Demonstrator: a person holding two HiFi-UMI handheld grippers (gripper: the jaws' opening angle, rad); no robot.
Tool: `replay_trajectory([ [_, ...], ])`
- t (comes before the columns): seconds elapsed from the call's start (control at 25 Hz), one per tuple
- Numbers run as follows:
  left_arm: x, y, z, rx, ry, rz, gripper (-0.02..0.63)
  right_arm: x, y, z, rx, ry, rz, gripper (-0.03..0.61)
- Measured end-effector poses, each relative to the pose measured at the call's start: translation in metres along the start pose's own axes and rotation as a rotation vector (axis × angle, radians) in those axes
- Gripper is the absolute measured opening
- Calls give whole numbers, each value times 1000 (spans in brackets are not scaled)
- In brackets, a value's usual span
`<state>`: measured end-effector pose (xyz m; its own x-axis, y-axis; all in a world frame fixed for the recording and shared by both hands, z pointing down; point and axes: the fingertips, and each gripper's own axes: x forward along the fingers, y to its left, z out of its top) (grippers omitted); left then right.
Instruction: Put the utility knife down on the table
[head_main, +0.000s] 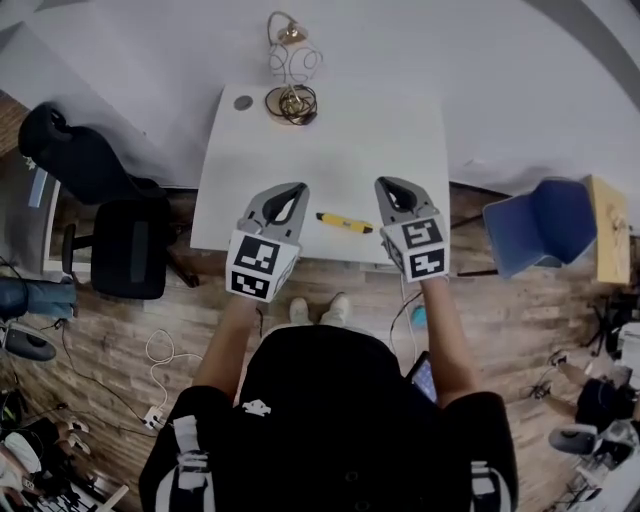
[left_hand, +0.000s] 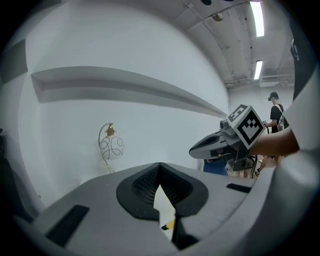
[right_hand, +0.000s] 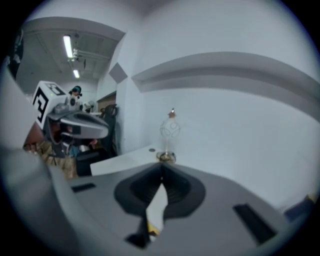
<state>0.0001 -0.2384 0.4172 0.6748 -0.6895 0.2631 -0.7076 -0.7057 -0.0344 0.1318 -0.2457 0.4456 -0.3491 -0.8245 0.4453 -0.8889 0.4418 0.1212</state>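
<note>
White table (head_main: 330, 165) with utility knife (head_main: 344, 223), whole only in head view

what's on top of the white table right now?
Yellow utility knife lying flat near the front edge; globe lamp at the far end, small grey disc beside it. The left gripper and right gripper cover patches of the front edge, so that bit is unseen.

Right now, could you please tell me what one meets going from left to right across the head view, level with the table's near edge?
black office chair → left gripper → utility knife → right gripper → blue chair
</note>
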Motion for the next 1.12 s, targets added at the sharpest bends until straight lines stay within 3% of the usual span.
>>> replay_trajectory([
  [0.56, -35, 7, 84, 61, -172, 52, 15, -74, -13, 96, 10, -304, -138, 35],
  [1.12, -54, 5, 120, 108, -247, 70, 15, -98, -17, 117, 66, -397, -151, 34],
])
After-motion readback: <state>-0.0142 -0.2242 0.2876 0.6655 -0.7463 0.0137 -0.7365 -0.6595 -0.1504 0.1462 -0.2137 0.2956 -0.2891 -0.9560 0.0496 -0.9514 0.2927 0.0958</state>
